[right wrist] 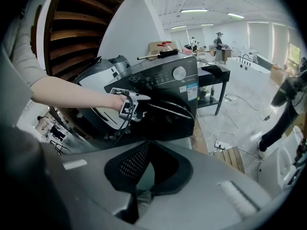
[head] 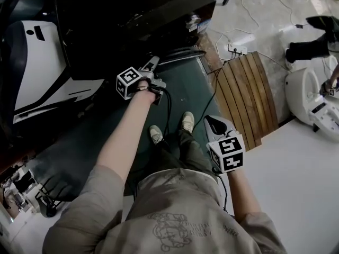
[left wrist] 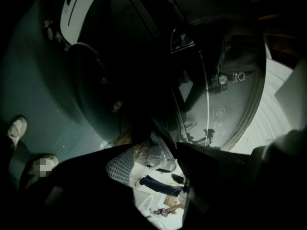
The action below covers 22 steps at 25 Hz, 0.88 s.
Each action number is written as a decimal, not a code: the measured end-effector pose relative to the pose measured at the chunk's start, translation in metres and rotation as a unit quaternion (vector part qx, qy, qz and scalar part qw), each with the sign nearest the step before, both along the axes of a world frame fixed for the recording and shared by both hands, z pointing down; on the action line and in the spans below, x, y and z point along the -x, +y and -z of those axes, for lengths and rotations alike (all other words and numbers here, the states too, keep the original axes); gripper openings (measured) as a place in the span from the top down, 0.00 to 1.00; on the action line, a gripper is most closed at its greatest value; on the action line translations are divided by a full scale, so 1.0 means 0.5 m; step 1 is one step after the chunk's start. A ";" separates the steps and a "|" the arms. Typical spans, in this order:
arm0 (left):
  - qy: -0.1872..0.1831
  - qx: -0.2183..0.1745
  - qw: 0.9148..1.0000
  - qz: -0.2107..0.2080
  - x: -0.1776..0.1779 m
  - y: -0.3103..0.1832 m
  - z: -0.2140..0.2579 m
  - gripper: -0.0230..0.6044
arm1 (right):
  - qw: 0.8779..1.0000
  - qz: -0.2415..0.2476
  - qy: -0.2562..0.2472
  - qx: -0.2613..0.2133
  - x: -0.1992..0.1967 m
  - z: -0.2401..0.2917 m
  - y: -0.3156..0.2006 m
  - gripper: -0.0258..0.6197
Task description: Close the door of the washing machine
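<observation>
Step in hand: swinging the door shut — not yet latched.

The washing machine (head: pixel 132 20) fills the upper left of the head view, dark and glossy. Its round door (right wrist: pixel 168 115) is seen at the centre of the right gripper view, standing out from the machine front. The left gripper (head: pixel 152 65) is held at the door's outer edge, arm outstretched. In the left gripper view its fingers (left wrist: pixel 117 169) are parted, with the door's clear rim lying between them; no firm clamp is seen. The right gripper (head: pixel 217 127) hangs by the body at lower right of the head view. Its fingers are slightly apart with nothing between them, only floor beyond.

Judgement: the door is probably best pushed rather than gripped — contact on the rim, far from the hinge, force directed square to the machine front. The arc of the swing should be followed so the fingers are not dragged off the rim. A steady final press is likely needed for the latch to catch. The cable (head: pixel 169 107) trailing from the left gripper should be kept out of the closing gap.
</observation>
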<state>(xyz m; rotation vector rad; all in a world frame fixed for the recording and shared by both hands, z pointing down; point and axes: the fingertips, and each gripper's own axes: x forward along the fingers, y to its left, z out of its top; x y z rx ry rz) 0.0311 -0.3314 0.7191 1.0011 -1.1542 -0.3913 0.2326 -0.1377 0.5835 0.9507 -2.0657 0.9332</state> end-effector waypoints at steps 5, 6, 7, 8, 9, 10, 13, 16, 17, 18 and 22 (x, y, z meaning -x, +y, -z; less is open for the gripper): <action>-0.003 -0.024 0.999 0.026 0.014 -0.036 0.004 0.51 | 1.000 -0.001 -0.001 0.014 -0.001 -0.004 0.020 0.92; -0.003 -0.024 0.999 0.027 0.015 -0.042 0.003 0.51 | 1.000 -0.002 -0.001 0.013 -0.002 -0.003 0.020 0.92; -0.002 -0.023 0.999 0.024 0.016 -0.046 0.002 0.51 | 1.000 -0.002 0.000 0.010 -0.002 -0.001 0.019 0.92; 0.000 -0.021 1.000 0.021 0.015 -0.047 0.002 0.51 | 1.000 -0.003 0.002 0.007 -0.003 0.001 0.017 0.92; 0.002 -0.021 1.000 0.017 0.014 -0.046 0.002 0.50 | 1.000 -0.003 0.003 0.004 -0.003 0.004 0.015 0.92; 0.002 -0.023 1.000 0.012 0.014 -0.044 0.002 0.51 | 1.000 -0.003 0.004 0.001 -0.003 0.008 0.012 0.92; -0.024 -0.030 0.999 -0.013 0.013 -0.037 0.009 0.51 | 1.000 -0.005 0.005 -0.012 -0.004 0.022 -0.002 0.92; -0.057 -0.032 0.997 -0.051 0.014 -0.021 0.021 0.52 | 1.000 -0.007 0.007 -0.026 -0.002 0.037 -0.018 0.92; -0.064 -0.034 0.996 -0.061 0.018 -0.013 0.027 0.52 | 0.999 -0.007 0.008 -0.030 0.000 0.043 -0.022 0.92; -0.073 -0.036 0.994 -0.073 0.023 -0.005 0.034 0.52 | 0.999 -0.006 0.009 -0.036 0.004 0.050 -0.027 0.92; -0.105 -0.051 0.986 -0.116 0.049 0.029 0.068 0.52 | 0.998 -0.004 0.007 -0.057 0.023 0.084 -0.044 0.92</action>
